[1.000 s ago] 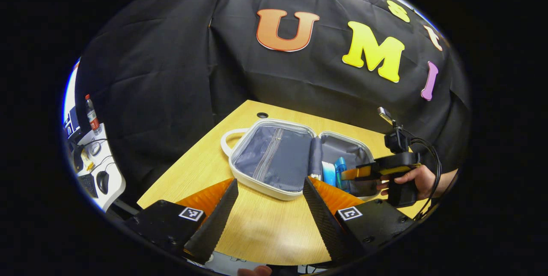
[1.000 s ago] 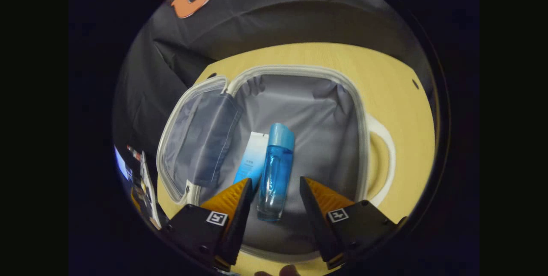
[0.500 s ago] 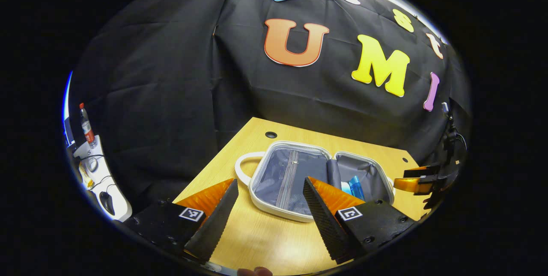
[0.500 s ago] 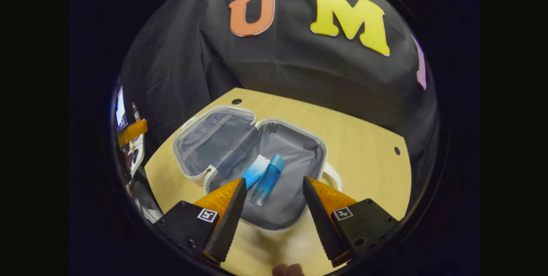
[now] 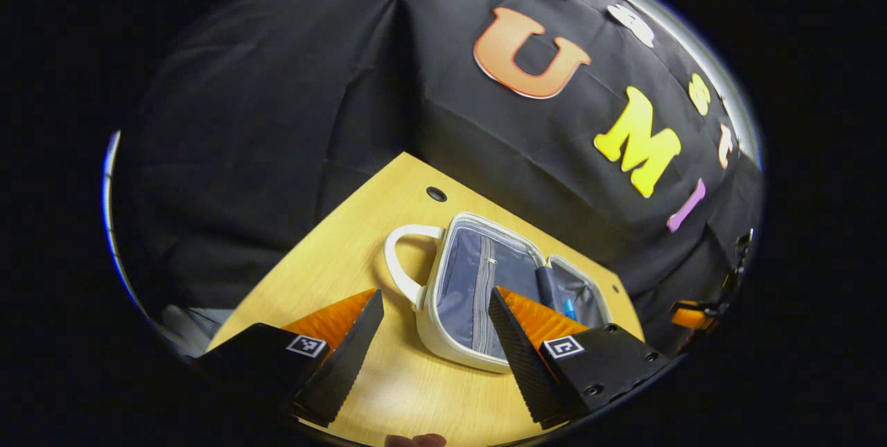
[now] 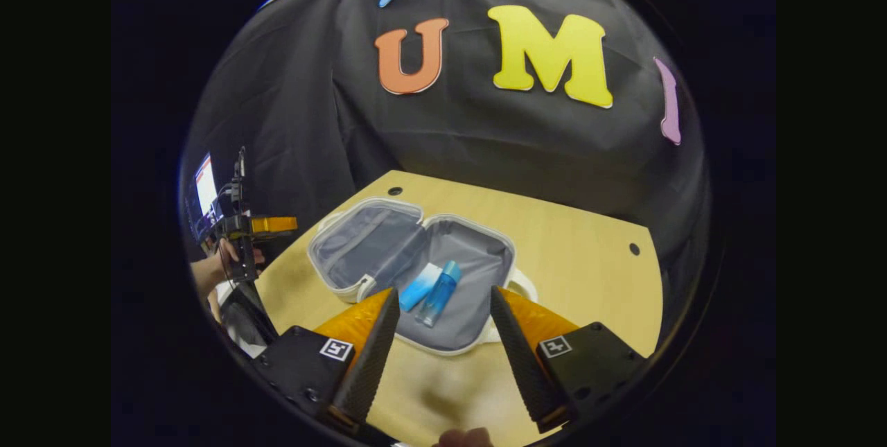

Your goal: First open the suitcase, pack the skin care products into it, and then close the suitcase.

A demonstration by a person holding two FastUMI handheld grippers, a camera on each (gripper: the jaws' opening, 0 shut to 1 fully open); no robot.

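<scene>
The small white suitcase (image 6: 478, 343) lies open flat on the wooden table (image 6: 589, 281), grey lining up. In its right half lie a blue bottle (image 6: 439, 292) and a light blue tube (image 6: 419, 287), side by side. My right gripper (image 6: 438, 353) hangs open above the table in front of the case, empty. In the left gripper view the suitcase (image 5: 435, 336) shows its lid half with a zip pocket and a white handle (image 5: 400, 265); a bit of the blue bottle (image 5: 568, 308) peeks out. My left gripper (image 5: 429, 353) is open and empty, near the handle side.
The left gripper, held by a hand (image 6: 208, 274), appears at the left of the right gripper view, beside a lit screen (image 6: 205, 190). The table has round cable holes (image 6: 395, 191) near its back corners. Black cloth closes off the back.
Both grippers have pulled back from the suitcase, the right one rising away from the bottle it hovered over. The left gripper has swung left and tilted, toward the handle side.
</scene>
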